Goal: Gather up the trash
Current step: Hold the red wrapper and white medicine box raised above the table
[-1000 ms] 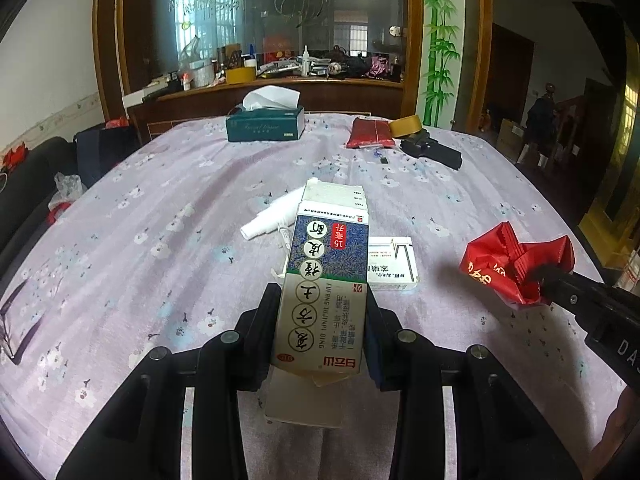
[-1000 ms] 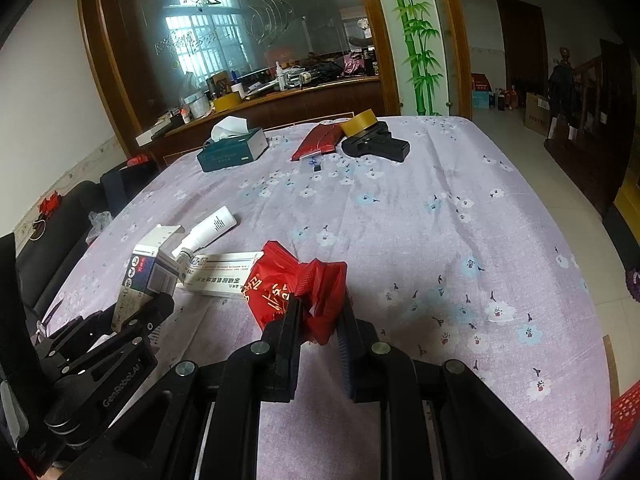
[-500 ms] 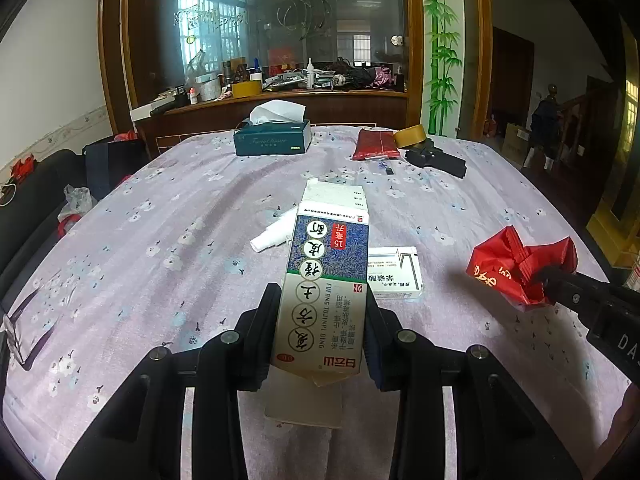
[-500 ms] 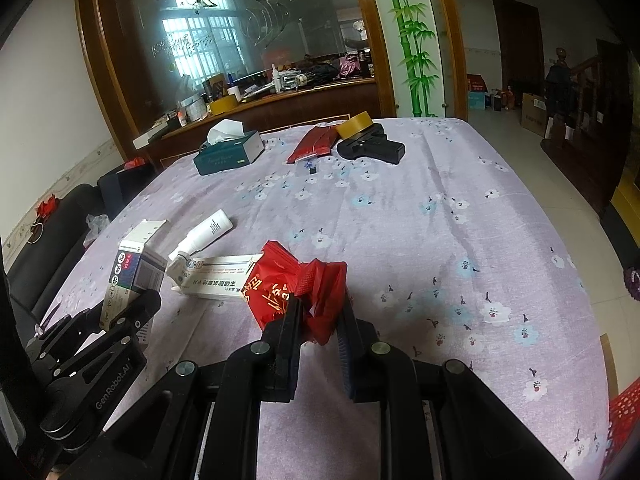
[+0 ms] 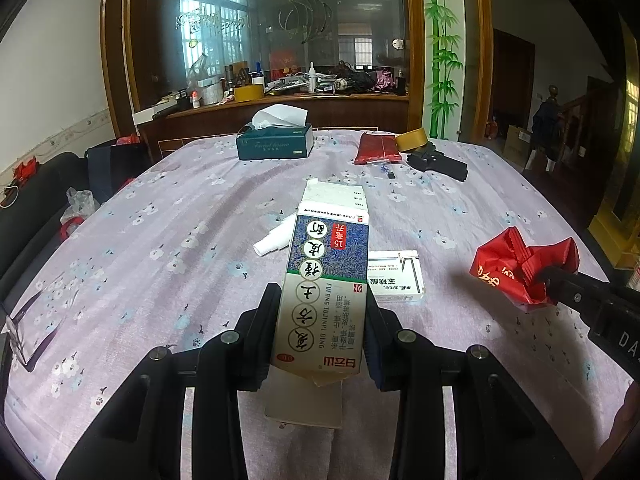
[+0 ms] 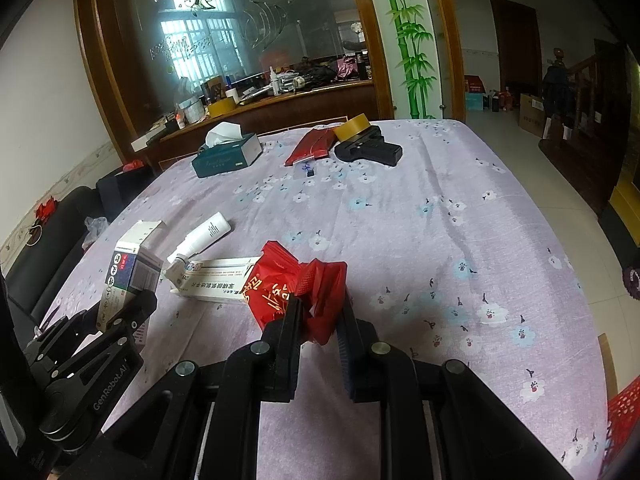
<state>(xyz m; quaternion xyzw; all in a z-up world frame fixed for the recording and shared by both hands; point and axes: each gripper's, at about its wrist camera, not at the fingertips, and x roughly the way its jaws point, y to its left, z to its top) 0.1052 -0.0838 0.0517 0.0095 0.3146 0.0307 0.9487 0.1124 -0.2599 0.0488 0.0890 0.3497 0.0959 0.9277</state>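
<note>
Left gripper clamps my carton, right gripper the red wrapper (2 caught); next, I need a bin.

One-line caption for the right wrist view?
Right gripper clamps a crumpled red wrapper above the purple tablecloth; left gripper holds a box.
</note>
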